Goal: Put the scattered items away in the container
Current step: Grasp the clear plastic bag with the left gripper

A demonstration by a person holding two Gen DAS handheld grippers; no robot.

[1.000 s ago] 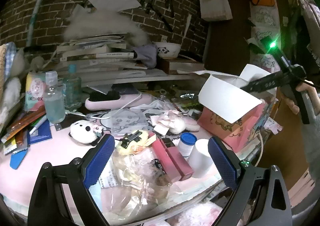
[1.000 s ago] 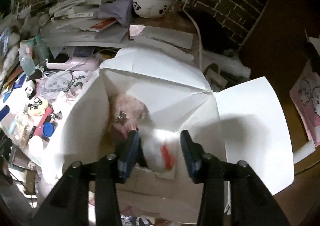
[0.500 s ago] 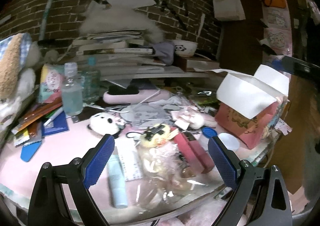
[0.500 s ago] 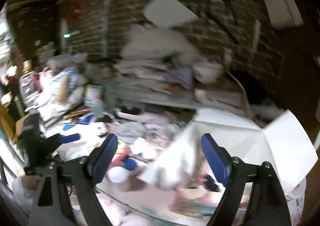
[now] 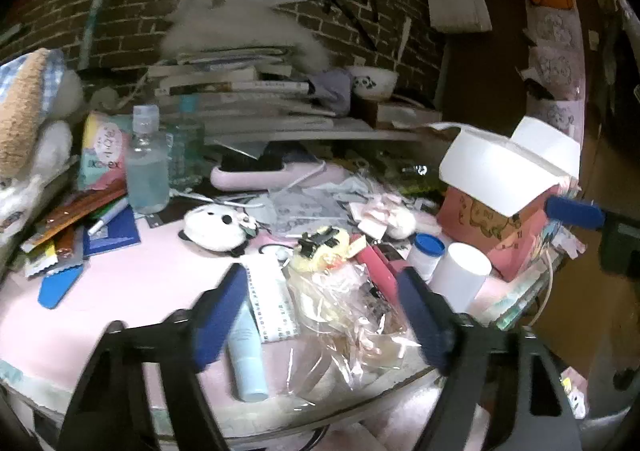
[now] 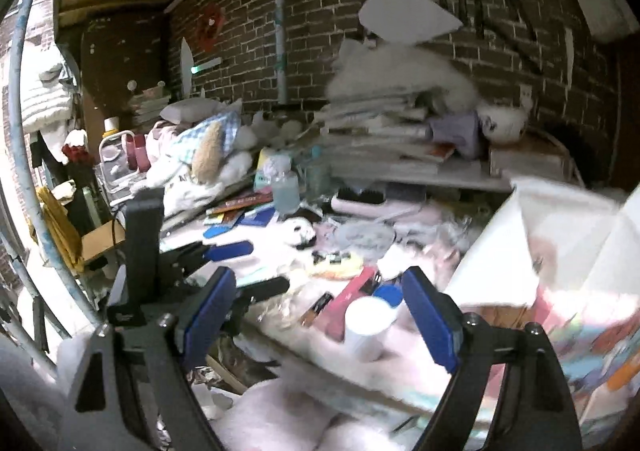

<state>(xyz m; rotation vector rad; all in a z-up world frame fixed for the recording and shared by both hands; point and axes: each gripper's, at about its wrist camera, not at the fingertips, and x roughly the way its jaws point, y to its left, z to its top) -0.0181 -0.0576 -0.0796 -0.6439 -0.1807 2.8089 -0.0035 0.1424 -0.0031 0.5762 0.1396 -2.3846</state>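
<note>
My left gripper hovers low over the pink table with its jaws closing. A crinkled clear bag lies between the blue pads, which do not press on it. A light blue tube and a white printed card lie by the left pad. The pink box with white flaps stands at the right. My right gripper is open and empty, facing a white cup beside the box. Its blue pad shows by the box.
A panda plush, a yellow item with a black clip, a pink-red case and a blue-lidded jar lie scattered. A clear bottle stands left. Stacked books line the brick wall. The table edge is close below.
My right gripper opened, left a white and red item in the box, and swung left to face the table. My left jaws narrowed around the clear bag.
</note>
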